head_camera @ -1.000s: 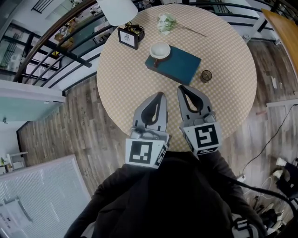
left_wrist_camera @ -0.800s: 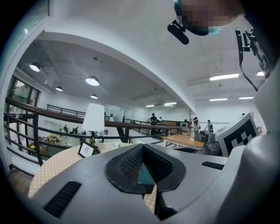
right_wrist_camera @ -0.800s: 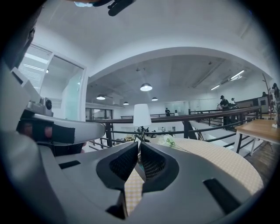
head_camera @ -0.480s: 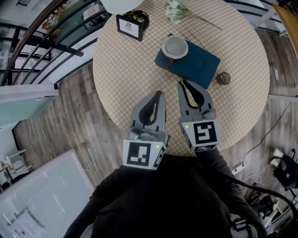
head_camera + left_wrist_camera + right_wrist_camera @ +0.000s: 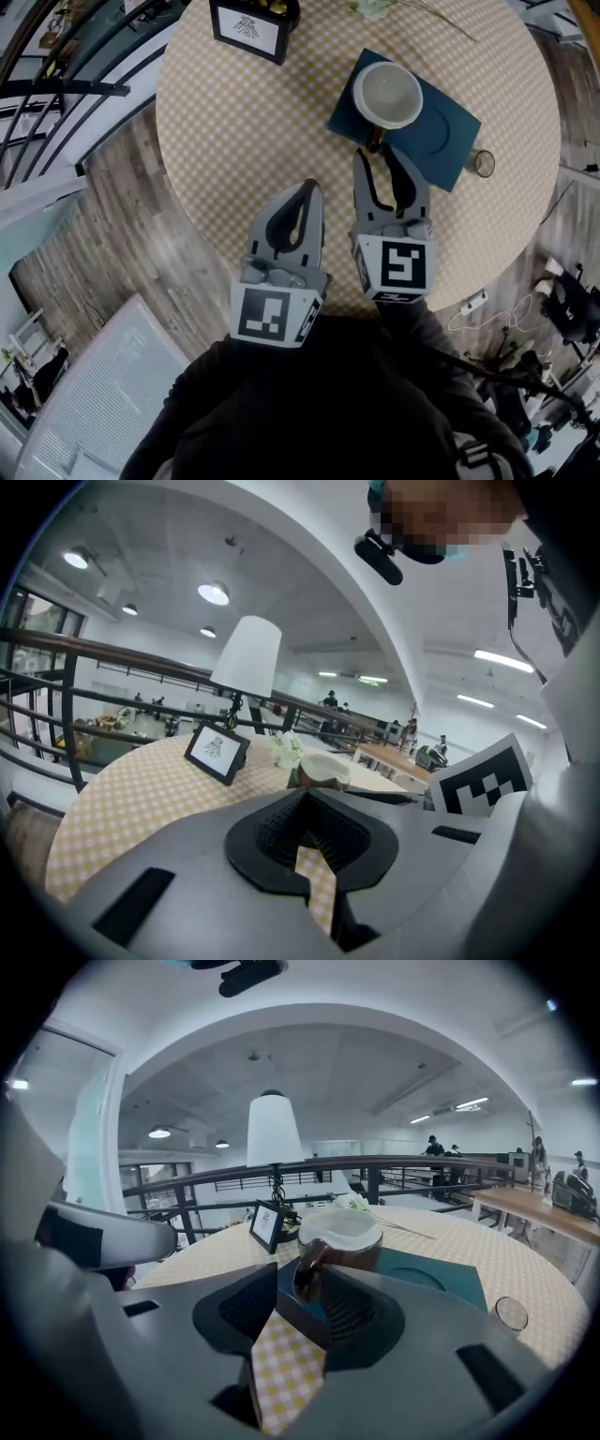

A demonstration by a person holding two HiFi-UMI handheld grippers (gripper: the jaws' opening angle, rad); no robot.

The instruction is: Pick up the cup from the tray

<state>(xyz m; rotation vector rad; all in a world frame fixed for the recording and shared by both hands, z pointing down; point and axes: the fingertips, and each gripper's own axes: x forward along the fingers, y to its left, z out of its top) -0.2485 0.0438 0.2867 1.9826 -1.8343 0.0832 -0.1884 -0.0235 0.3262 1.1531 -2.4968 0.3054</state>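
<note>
A brown cup [image 5: 386, 94] with a white inside stands on the near corner of a teal tray [image 5: 439, 142], its handle turned toward me. My right gripper [image 5: 380, 157] is open, its tips at the tray's near edge on either side of the handle. In the right gripper view the cup [image 5: 340, 1235] fills the middle, and its handle [image 5: 307, 1277] sits in the gap of the right gripper [image 5: 300, 1290] without being pinched. My left gripper [image 5: 314, 187] hovers shut over the checkered cloth, left of the tray, holding nothing. The left gripper [image 5: 306, 799] faces the cup [image 5: 323, 770] farther off.
The round table [image 5: 234, 131] has a yellow checkered cloth. A framed picture [image 5: 246, 28] stands at the back left, flowers [image 5: 375, 7] lie at the back edge, a small glass [image 5: 484, 163] sits right of the tray. A white lamp [image 5: 271, 1129] rises behind. Railing and wood floor surround the table.
Both grippers have moved forward over the table. The right one has closed the distance to the tray and now straddles the cup's handle. The left stays shut.
</note>
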